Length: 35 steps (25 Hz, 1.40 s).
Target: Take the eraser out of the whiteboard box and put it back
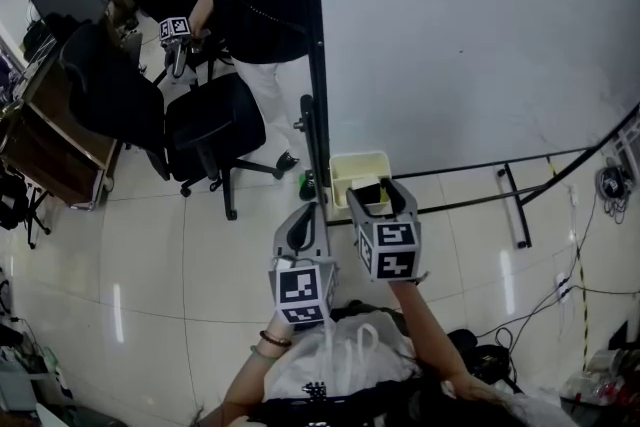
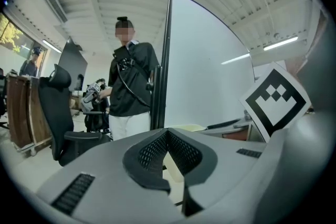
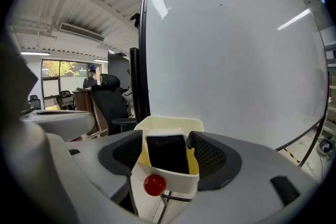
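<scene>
A cream whiteboard box (image 1: pixel 343 165) hangs at the bottom left corner of the whiteboard (image 1: pixel 470 35). A black eraser (image 3: pixel 167 153) stands upright inside it, also visible from above as the eraser (image 1: pixel 366 194). My right gripper (image 3: pixel 166 137) is open wide, with one jaw on each side of the box and gaps between the pads and the eraser. In the head view the right gripper (image 1: pixel 376 192) reaches over the box's near end. My left gripper (image 1: pixel 303 217) hovers just left of the box. The left gripper (image 2: pixel 168 135) is shut on nothing. A red ball (image 3: pixel 155 184) sits on the box's near wall.
A person in a black top (image 1: pixel 255 5) stands left of the whiteboard's dark post (image 1: pixel 318 65), holding another gripper. Black office chairs (image 1: pixel 205 130) and a wooden desk (image 1: pixel 45 145) stand to the left. The stand's floor bars (image 1: pixel 515 205) and cables (image 1: pixel 600 290) lie to the right.
</scene>
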Available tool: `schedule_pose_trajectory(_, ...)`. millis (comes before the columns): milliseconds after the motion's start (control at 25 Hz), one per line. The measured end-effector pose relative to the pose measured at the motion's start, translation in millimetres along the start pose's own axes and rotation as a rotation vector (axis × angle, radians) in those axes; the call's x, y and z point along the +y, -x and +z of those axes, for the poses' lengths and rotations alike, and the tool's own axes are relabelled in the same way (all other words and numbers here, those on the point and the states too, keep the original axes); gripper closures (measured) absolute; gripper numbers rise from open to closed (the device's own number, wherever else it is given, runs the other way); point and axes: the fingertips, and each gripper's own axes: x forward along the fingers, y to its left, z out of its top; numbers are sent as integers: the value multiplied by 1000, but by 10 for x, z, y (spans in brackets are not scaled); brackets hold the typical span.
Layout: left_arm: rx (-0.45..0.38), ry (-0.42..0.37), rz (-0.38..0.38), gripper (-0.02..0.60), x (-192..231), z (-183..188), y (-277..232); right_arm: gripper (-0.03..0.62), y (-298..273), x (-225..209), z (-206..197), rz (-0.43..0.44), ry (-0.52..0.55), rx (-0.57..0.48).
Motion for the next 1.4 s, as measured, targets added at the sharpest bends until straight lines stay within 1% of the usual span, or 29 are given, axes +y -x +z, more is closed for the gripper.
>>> schedule_pose_trajectory(200, 4, 12, 4, 578, 30, 32, -1, 258, 93, -22, 86, -23, 11, -45)
schedule_pose_trajectory(360, 11, 16, -2, 578, 32, 18, -25, 258, 36, -23, 16, -7, -11, -11)
schedule_pose_trajectory(440, 16, 15, -9, 578, 3, 3, -44, 255, -33, -7, 1, -14, 17, 14)
schedule_pose_trajectory(520, 17, 12, -17, 578, -36, -9, -51, 262, -57, 2, 47, -39, 81, 19)
schedule_pose_trajectory(560, 17, 10, -20, 578, -51, -12, -50, 306, -61, 1, 57, -53, 123, 15)
schedule_pose_trajectory(600, 17, 9, -22, 578, -62, -13, -48, 324, -61, 1, 59, -63, 159, 8)
schedule_pose_trajectory(640, 17, 8, -23, 578, -70, -12, -44, 324, -57, 2, 56, -63, 179, 0)
schedule_pose_trajectory(760, 14, 3, -27, 578, -79, 2, -45, 332, -38, -14, 63, -49, 150, -2)
schedule_pose_trajectory(840, 14, 0, -24, 578, -61, 4, -47, 333, 15, -29, 160, -44, 117, -21)
schedule_pose_trajectory(920, 16, 1, -16, 578, -28, 1, -33, 335, 122, -31, 337, -37, 102, -64)
schedule_pose_trajectory(1080, 6, 10, 0, 578, 29, -12, 9, 335, 355, -73, 702, -30, 109, -138)
schedule_pose_trajectory(1160, -25, 16, 3, 578, 43, -2, 35, 335, 467, -92, 881, -36, 130, -173)
schedule_pose_trajectory(1280, -84, 32, -1, 578, 33, 107, 86, 335, 598, -75, 1107, -36, 148, -217)
schedule_pose_trajectory(1400, -114, 31, -6, 580, 4, 189, 122, 336, 643, -70, 1190, -30, 147, -235)
